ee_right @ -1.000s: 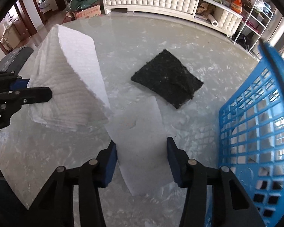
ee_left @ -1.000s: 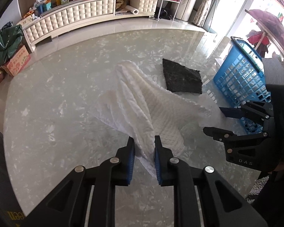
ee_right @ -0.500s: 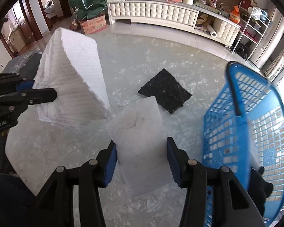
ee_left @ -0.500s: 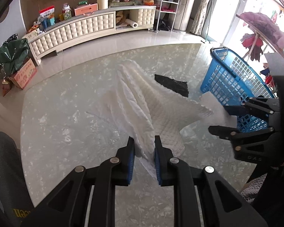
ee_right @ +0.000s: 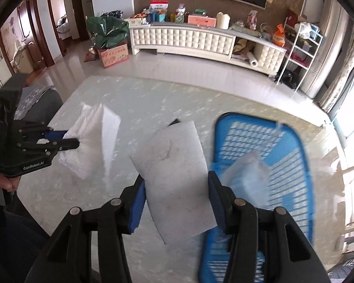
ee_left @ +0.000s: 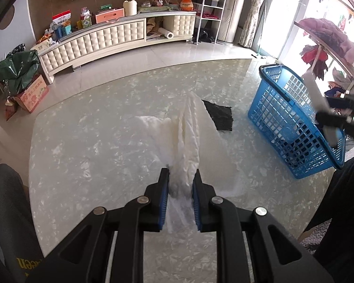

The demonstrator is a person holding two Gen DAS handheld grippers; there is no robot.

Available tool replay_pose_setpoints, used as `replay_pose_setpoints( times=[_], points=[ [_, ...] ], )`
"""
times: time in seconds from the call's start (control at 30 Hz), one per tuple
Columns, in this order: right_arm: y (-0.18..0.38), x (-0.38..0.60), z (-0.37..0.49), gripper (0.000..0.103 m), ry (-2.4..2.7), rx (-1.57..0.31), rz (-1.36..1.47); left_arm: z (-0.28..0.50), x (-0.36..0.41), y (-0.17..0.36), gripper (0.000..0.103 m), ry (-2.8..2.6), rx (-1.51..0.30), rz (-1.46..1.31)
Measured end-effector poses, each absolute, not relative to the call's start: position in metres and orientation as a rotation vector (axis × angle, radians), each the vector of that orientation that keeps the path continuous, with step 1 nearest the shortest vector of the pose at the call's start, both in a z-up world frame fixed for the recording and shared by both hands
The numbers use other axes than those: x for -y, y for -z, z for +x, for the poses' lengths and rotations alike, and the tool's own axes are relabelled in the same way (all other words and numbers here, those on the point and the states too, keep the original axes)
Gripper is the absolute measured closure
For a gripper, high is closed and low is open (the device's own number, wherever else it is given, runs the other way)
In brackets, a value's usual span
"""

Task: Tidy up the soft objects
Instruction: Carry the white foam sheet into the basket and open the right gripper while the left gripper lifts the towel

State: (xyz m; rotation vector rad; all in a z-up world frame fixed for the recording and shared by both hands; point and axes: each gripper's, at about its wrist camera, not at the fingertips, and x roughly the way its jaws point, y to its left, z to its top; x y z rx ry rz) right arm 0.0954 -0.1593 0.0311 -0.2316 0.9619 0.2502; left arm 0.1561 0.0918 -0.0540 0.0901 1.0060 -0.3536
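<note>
Your left gripper (ee_left: 180, 188) is clamped on the floppy white quilted cloth (ee_left: 188, 129), which droops to the table. Your right gripper (ee_right: 175, 197) pinches the stiffer white foam sheet (ee_right: 177, 169) beside the blue basket (ee_right: 283, 146); it looks light, so grip its edges

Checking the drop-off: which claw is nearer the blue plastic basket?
Right. The right claw holds a flat white pad at the blue plastic basket; the left claw is farther off, gripping a white quilted cloth.
</note>
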Motion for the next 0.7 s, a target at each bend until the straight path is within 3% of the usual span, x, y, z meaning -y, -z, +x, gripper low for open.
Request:
replay_pose_setpoints(
  times=[0.4, 0.7],
  points=[
    [-0.029, 0.217, 0.109, 0.055, -0.127, -0.980, -0.268, 0.156, -0.084, 0.051, 0.086, 0.381, -0.998, 0.097],
    [0.020, 0.238, 0.133, 0.055, -0.111, -1.137, -0.241, 0.160, -0.080, 0.050, 0.086, 0.389, -1.001, 0.097]
  ],
)
